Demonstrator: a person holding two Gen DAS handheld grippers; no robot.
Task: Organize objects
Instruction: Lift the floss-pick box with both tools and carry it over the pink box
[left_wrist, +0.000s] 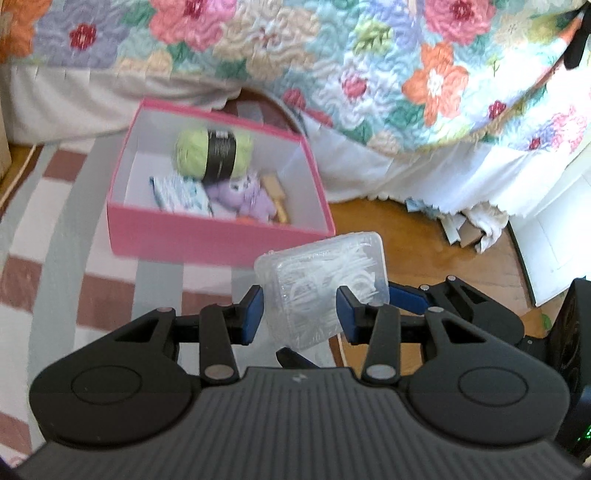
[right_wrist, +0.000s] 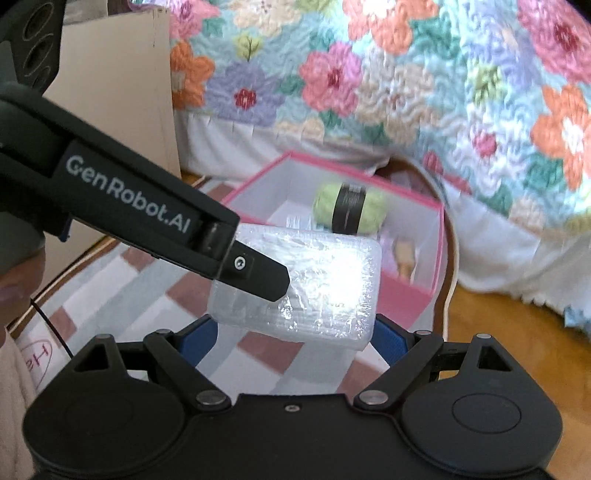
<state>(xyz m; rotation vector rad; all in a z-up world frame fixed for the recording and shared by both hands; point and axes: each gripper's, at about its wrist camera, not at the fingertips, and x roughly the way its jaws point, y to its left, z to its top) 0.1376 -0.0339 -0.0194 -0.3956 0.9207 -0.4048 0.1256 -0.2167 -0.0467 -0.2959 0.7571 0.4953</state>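
- Left wrist view: the left tool (left_wrist: 299, 310) is clenched on a clear plastic case (left_wrist: 325, 284) of white items; both blue pads press its narrow sides.
- The case is airborne, tilted, above the striped rug (left_wrist: 55, 206) and the wooden floor (left_wrist: 424, 236), just short of the pink box (left_wrist: 207, 236).
- A blue-padded finger of the right tool (left_wrist: 406, 297) shows just past the case's right edge in this view.
- The pink box stands open on the rug by the bed, under the floral quilt (left_wrist: 369, 74). It contains a green yarn ball (left_wrist: 212, 153), a purple plush toy (left_wrist: 245, 199), a patterned cloth item (left_wrist: 184, 195) and a wooden piece (left_wrist: 275, 195).
- Right wrist view: the right tool (right_wrist: 295, 332) stands wide, its blue pads at the long ends of the same case (right_wrist: 314, 280). Contact appears made at both ends, so the tool is judged to be grasping the case; the bright glare prevents certainty.
- The left tool's finger (right_wrist: 258, 275) crosses the case's near face from the upper left.
- Step in hand (judgement): carrying the case, held by both tools, toward the pink box.
- Next move calls for: advance over the box rim, lower onto free space at the left side, and release both tools together so the case does not tip.
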